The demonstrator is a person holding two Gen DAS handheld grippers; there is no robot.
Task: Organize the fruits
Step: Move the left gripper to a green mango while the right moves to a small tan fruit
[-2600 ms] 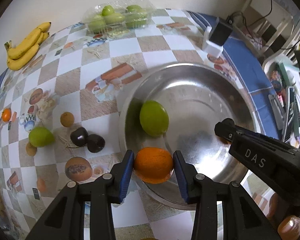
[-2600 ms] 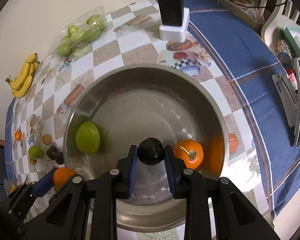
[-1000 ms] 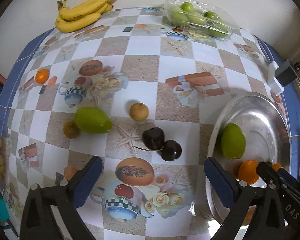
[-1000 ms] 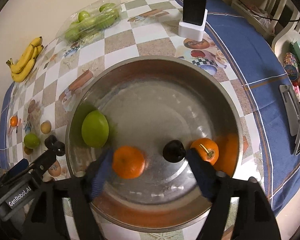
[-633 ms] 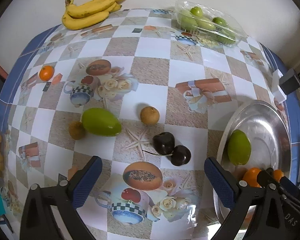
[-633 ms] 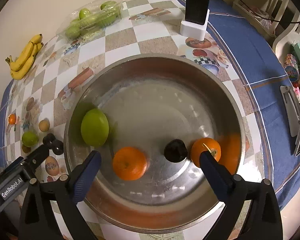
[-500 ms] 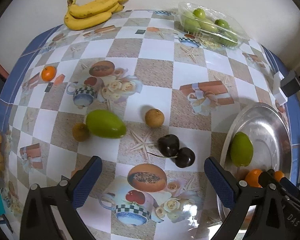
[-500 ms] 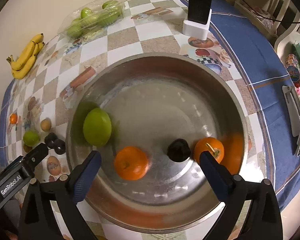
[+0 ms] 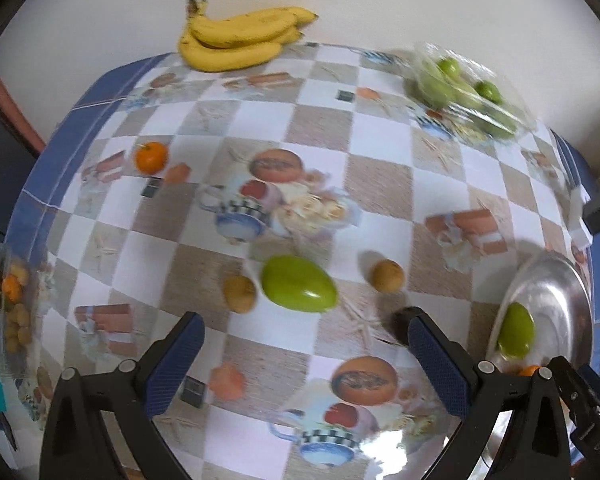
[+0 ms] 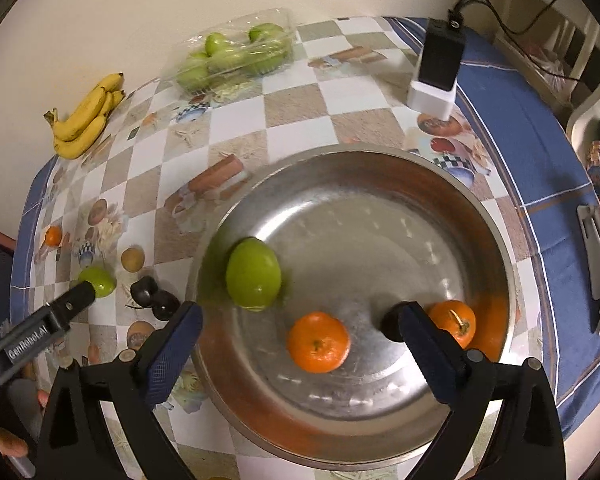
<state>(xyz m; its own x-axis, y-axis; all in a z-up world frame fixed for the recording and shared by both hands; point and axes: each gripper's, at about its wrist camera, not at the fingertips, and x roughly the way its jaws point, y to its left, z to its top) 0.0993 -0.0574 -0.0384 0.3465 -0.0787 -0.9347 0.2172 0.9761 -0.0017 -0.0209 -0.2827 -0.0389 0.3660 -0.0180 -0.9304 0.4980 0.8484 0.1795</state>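
A steel bowl [image 10: 380, 176] holds a green mango [image 10: 253, 277], two oranges [image 10: 318, 342] [image 10: 454, 320] and a dark plum [image 10: 390, 326] half hidden by my right finger. My right gripper [image 10: 300, 344] is open and empty above the bowl's near side. My left gripper [image 9: 304, 348] is open and empty above the table, just short of a loose green mango [image 9: 299, 289], two small brown fruits [image 9: 240, 293] [image 9: 387, 275] and a dark plum [image 9: 400, 322] partly behind its right finger. The bowl [image 9: 556, 284] shows at the right of the left wrist view.
Bananas [image 9: 236, 38] lie at the table's far edge, with a clear box of green fruit [image 9: 468, 92]. A small orange [image 9: 151, 157] lies far left. A box of small fruit [image 9: 10, 312] sits at the left edge. A charger block [image 10: 436, 68] stands beyond the bowl.
My left gripper released its orange into the bowl and swung left toward the loose fruit. My right gripper released the plum into the bowl and opened wide.
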